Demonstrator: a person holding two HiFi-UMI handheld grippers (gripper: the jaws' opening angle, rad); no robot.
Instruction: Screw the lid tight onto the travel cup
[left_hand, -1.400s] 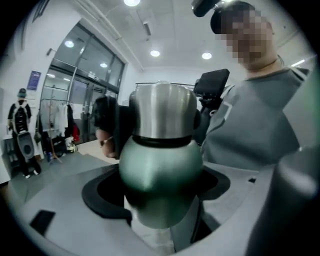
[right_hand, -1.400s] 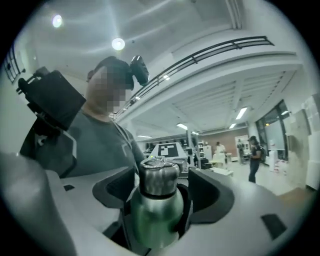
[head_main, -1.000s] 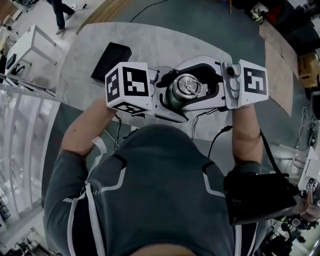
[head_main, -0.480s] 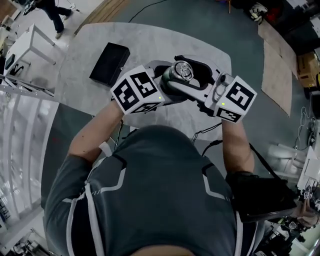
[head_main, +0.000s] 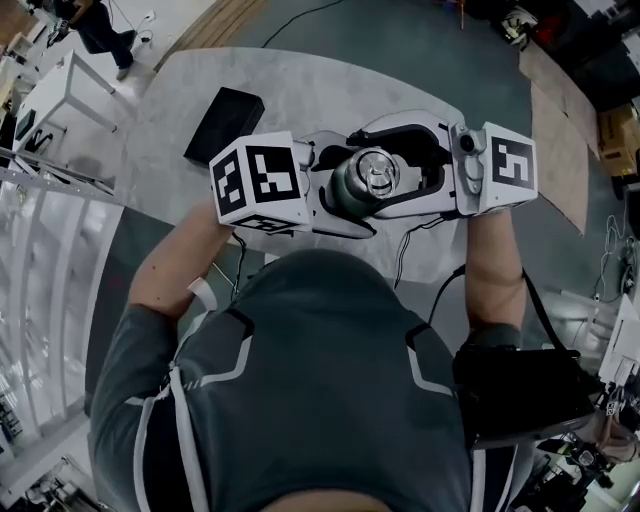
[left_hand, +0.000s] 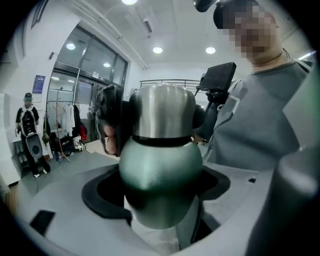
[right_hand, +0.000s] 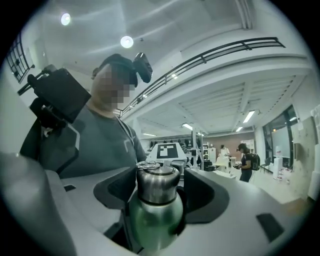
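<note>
The travel cup (head_main: 352, 190), green with a steel lid (head_main: 372, 172), hangs upright in front of my chest over the near edge of the table. My left gripper (head_main: 340, 198) comes in from the left and is shut on the green body (left_hand: 160, 172). My right gripper (head_main: 392, 168) reaches in from the right at lid height. Its jaws have just been opening and now stand round the lid (right_hand: 157, 185) with a dark gap on one side, open. In the left gripper view the lid (left_hand: 162, 112) shows above the body.
A black box (head_main: 225, 122) lies on the pale round table (head_main: 300, 85) to the far left of the cup. Cables trail off the table's near edge. A white side table (head_main: 60, 85) and a standing person (head_main: 95, 30) are at the far left.
Half a second ago both grippers and the cup were swung farther out over the table and tilted; they are back close to my chest. The right jaws stand wider round the lid.
</note>
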